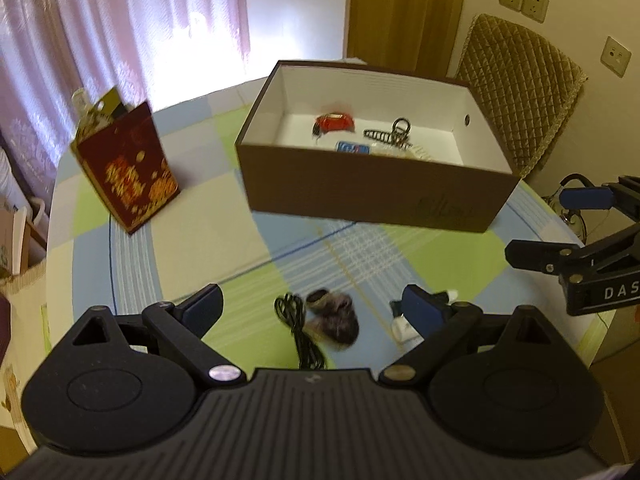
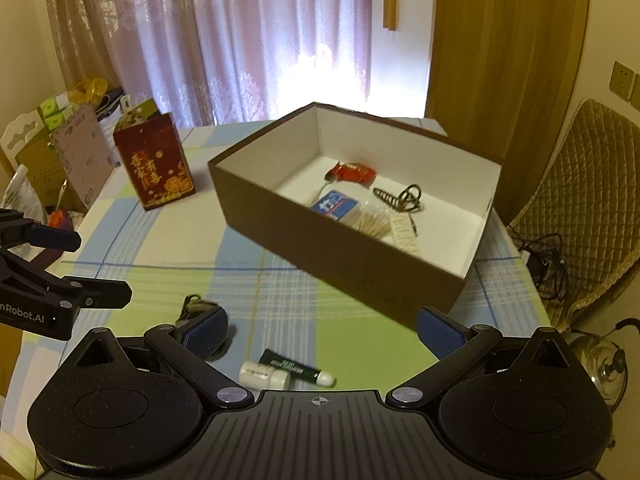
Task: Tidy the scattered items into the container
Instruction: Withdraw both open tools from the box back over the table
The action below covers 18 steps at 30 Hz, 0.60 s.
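- One brown box [image 2: 352, 264], open-topped, on the checked tabletop [image 2: 280, 304].
- Inside the box: one red item [image 2: 352, 172], one blue-and-white packet [image 2: 334, 205], one black hair claw [image 2: 394, 198], one bundle of pale sticks [image 2: 374, 224].
- Loose on the tabletop: one furry item [image 1: 334, 316], one black cable [image 1: 298, 326], two small tubes [image 2: 286, 372].
- One red gift bag [image 2: 154, 162], upright.
- Left gripper [image 1: 314, 306]: jaws spread, empty.
- Right gripper [image 2: 322, 330]: jaws spread, empty.

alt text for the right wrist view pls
The open right gripper hovers over a checked tablecloth above a small white bottle and dark green tube. Beyond sits an open brown cardboard box already holding small items.
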Available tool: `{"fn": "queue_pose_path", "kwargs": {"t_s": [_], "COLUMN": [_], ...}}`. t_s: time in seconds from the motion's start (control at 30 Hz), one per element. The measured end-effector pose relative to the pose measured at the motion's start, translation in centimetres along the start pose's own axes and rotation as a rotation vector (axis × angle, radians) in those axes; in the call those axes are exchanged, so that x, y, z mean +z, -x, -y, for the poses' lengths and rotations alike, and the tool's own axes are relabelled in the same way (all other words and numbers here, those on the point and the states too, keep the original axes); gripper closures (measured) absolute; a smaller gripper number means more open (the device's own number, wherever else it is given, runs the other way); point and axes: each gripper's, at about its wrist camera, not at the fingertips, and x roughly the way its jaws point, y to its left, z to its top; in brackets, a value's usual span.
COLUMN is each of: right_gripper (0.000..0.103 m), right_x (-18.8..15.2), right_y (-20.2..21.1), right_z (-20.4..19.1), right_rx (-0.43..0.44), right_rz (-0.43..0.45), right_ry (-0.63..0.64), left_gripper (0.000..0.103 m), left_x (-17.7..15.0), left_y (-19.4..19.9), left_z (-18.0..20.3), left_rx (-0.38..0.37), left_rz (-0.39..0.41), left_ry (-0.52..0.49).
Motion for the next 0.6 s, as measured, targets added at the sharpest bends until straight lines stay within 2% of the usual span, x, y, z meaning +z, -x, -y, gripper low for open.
{"fn": "queue_pose_path", "kwargs": {"t_s": [0.27,0.6], "right_gripper": [0.000,0.000], "right_x": [-1.8,-5.5], "right_y": [-0.3,-2.3], "right_z": [-0.6,-0.5], "right_rx": [0.011,0.023], "right_rz": [-0.025,-0.095], "right_ry": [-0.021,-0.060], "left_gripper": [0.009,0.009], "left_x": [-2.5,-5.9], "left_y": [0.0,-1.8], "left_z": [-0.9,0.0], "left_rx": [-0.013,-0.026], "left_rz": [-0.011,-0.026], "left_ry": [0.021,-0.010]}}
